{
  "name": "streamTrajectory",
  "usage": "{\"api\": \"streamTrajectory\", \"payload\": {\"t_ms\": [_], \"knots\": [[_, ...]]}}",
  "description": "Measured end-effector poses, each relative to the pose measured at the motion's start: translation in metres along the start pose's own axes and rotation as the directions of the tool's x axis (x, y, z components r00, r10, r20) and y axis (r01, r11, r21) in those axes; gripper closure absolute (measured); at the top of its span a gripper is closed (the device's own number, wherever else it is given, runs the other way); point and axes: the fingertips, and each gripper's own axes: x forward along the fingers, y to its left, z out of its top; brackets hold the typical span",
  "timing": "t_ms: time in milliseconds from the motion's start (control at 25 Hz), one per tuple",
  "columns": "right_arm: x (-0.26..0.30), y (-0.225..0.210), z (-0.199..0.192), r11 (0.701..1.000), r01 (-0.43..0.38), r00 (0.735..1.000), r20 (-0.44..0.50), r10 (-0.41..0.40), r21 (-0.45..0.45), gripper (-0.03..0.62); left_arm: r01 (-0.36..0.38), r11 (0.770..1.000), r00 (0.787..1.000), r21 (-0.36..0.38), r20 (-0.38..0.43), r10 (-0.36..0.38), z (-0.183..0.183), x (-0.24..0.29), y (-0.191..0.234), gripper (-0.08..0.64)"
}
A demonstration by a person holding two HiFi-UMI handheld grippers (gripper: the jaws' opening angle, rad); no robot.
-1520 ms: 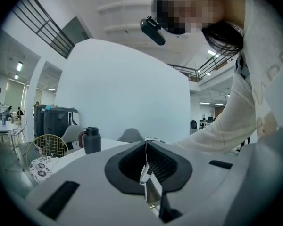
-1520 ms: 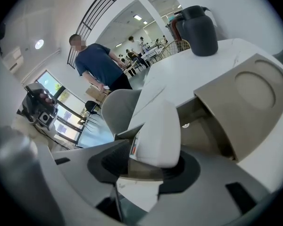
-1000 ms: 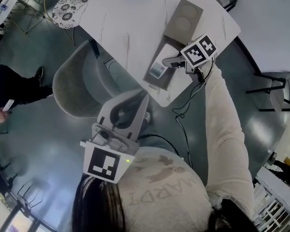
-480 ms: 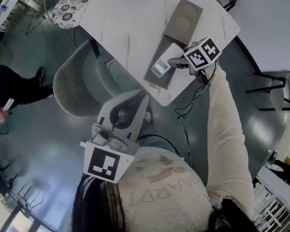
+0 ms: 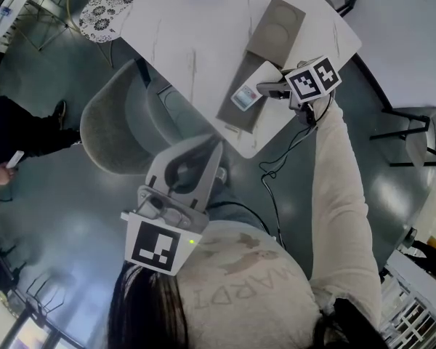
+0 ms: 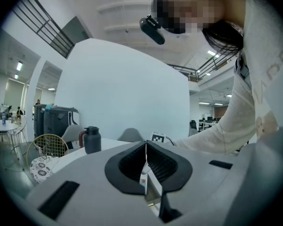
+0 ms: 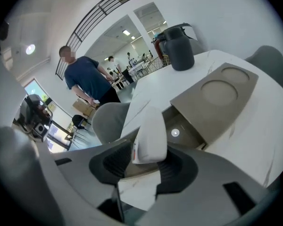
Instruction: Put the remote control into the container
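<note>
1. Head view: The remote control [image 5: 245,95] was seen lying in the open lower part of the container [image 5: 275,29], which stood on the tabletop [image 5: 196,27]. The right gripper [image 5: 269,89] was just beside the remote control's near end. A risk was judged here: if the gripper were drawn back while a pad touched the remote control, it could be dragged up over the container's rim. The left gripper [image 5: 207,151] was held well apart from the container, close to the person's body.
2. Left gripper view: The jaws of the left gripper [image 6: 145,147] were seen closed together, with nothing between them.
3. Right gripper view: The jaws of the right gripper [image 7: 148,165] were seen wide, having just been opening. The remote control [image 7: 150,131] lay between them, its near end in the gap and the rest reaching away into the container [image 7: 217,95]. A gap was visible beside one pad. Contact at the other pad could not be ruled out.
</note>
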Motion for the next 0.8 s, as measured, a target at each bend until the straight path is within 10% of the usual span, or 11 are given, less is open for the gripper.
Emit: {"api": "streamTrajectory", "payload": {"t_ms": [160, 800], "knots": [[0.002, 0.013, 0.009, 0.990, -0.083, 0.994, 0.083, 0.074, 0.112, 0.499, 0.006, 1.000, 1.000, 0.003, 0.003, -0.006, 0.001, 0.001, -0.002, 0.546], [0.049, 0.012, -0.003, 0.907, -0.208, 0.942, -0.175, 0.286, 0.365, 0.485, -0.002, 1.000, 1.000, 0.014, -0.017, 0.002, -0.005, -0.002, -0.004, 0.546]]}}
